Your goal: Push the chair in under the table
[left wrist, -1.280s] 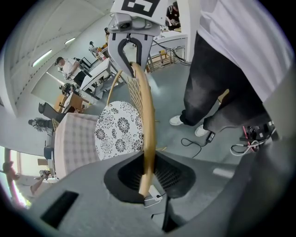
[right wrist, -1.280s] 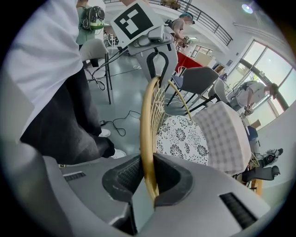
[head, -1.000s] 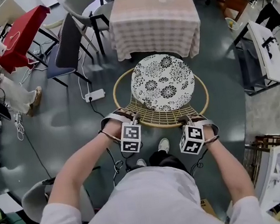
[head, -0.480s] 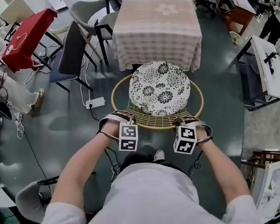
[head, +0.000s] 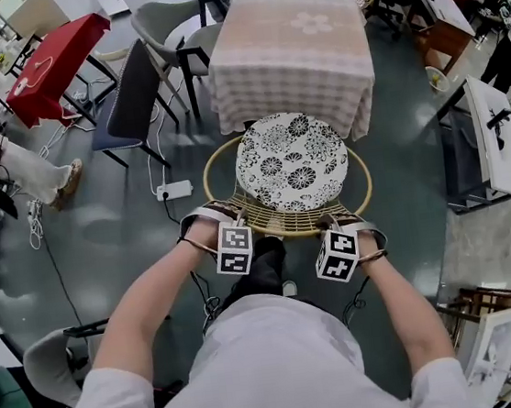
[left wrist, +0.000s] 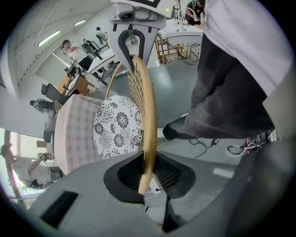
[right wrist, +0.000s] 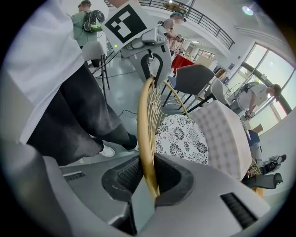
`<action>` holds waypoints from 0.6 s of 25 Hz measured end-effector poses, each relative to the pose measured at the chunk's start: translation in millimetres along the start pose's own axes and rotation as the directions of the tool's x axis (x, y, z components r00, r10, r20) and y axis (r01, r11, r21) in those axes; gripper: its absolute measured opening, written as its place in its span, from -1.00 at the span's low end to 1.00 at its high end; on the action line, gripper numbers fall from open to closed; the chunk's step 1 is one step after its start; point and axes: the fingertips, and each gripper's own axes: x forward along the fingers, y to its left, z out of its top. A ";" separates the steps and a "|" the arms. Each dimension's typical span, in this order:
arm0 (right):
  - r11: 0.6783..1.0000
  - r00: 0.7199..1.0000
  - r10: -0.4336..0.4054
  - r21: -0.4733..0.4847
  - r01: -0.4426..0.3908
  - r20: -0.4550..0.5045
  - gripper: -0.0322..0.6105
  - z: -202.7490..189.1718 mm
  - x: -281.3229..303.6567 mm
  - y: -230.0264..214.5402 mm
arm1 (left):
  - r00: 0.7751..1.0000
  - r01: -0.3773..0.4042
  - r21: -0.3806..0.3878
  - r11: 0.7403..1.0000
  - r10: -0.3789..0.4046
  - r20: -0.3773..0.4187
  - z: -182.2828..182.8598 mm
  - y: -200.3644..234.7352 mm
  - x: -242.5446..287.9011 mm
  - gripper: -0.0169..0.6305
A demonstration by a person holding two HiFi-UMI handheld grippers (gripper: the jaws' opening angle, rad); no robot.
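A round rattan chair with a black-and-white floral cushion stands in front of the table, which is draped in a pale checked cloth. The cushion's far edge lies at the cloth's hanging hem. My left gripper is shut on the left part of the chair's back rim. My right gripper is shut on the right part of that rim. In the left gripper view the rim runs between the pads of the left gripper; likewise in the right gripper view, the right gripper.
Grey chairs stand at the table's left and far side. A power strip and cables lie on the floor left of the rattan chair. A red-covered table is at far left, a white desk at right. People sit around the room.
The chair has slid toward the table with both grippers on its rim. The person has stepped forward behind it; a dark trouser leg now shows below the rim.
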 end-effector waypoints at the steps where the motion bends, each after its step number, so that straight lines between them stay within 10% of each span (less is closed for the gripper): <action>1: 1.000 1.000 -0.001 0.004 0.001 0.000 -0.76 -0.2 0.5 -4.1 | 1.000 -0.004 -0.003 1.000 0.004 -0.002 -0.7 3.9 0.7 -0.77; 15: 0.999 1.000 -0.028 0.035 0.027 0.002 -0.73 -2.2 15.7 -59.4 | 1.000 0.010 -0.012 1.000 -0.010 -0.012 -14.2 52.5 16.8 -0.77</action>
